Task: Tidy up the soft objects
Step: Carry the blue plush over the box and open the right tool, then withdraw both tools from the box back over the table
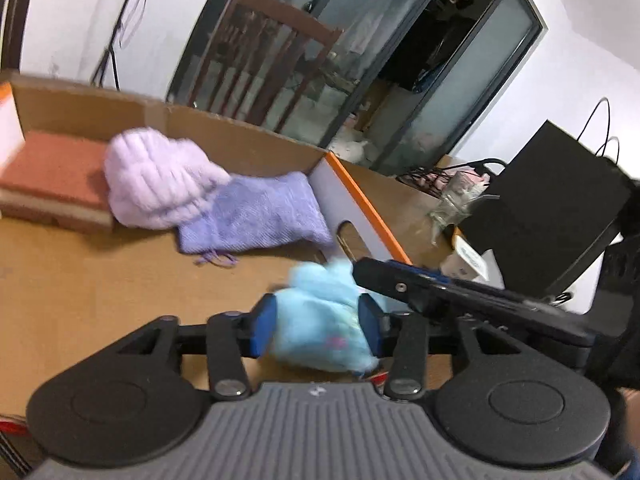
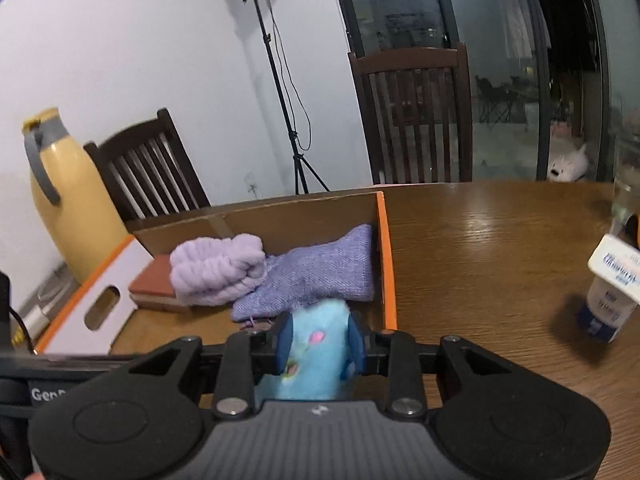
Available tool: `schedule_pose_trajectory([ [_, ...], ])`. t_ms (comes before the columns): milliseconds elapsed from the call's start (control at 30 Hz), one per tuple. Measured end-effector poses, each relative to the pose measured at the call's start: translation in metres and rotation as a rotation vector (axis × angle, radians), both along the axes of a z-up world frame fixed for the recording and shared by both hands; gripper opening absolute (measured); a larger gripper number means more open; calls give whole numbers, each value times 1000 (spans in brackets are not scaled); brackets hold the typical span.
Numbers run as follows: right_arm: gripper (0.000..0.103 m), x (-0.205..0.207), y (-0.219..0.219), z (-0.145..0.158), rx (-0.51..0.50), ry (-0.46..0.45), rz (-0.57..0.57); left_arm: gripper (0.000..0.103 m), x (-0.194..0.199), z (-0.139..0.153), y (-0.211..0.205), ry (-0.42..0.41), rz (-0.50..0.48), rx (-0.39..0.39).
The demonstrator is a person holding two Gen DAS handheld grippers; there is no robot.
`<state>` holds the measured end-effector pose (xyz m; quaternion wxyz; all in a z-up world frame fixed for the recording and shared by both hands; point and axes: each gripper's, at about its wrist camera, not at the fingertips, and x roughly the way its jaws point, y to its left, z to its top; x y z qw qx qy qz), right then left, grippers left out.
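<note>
A light blue soft cloth with small pink marks is held between both grippers over the open cardboard box. My left gripper is shut on it. My right gripper is shut on the same blue cloth; its black finger also shows in the left wrist view. Inside the box lie a fluffy lilac item, a purple woven pouch and a reddish sponge block. They also show in the right wrist view: lilac item, pouch, sponge.
The box has orange-edged white walls and sits on a wooden table. A black bag and a glass jar stand right of it. A white bottle, a yellow jug and wooden chairs surround the table.
</note>
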<state>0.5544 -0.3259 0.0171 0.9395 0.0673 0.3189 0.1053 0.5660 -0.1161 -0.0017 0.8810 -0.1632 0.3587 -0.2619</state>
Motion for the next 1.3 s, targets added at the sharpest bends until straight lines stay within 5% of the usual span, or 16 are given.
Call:
schedule_pose_trajectory([
  [100, 55, -9, 1, 10, -4, -12, -1, 56, -12, 16, 11, -38, -7, 44],
  [267, 56, -42, 13, 52, -69, -75, 22, 62, -55, 61, 41, -160, 59, 201],
  [367, 69, -72, 16, 83, -108, -107, 33, 66, -91, 83, 65, -217, 113, 295],
  [533, 74, -126, 16, 118, -152, -141, 36, 82, -151, 107, 102, -309, 232, 389],
  [900, 82, -243, 19, 117, -148, -228, 45, 95, -281, 116, 153, -440, 389, 409],
  [1100, 86, -320, 28, 102, -114, -300, 30, 100, -353, 96, 158, -508, 405, 359],
  [1300, 90, -392, 48, 74, -149, -396, 17, 100, -412, 64, 157, -491, 425, 330],
])
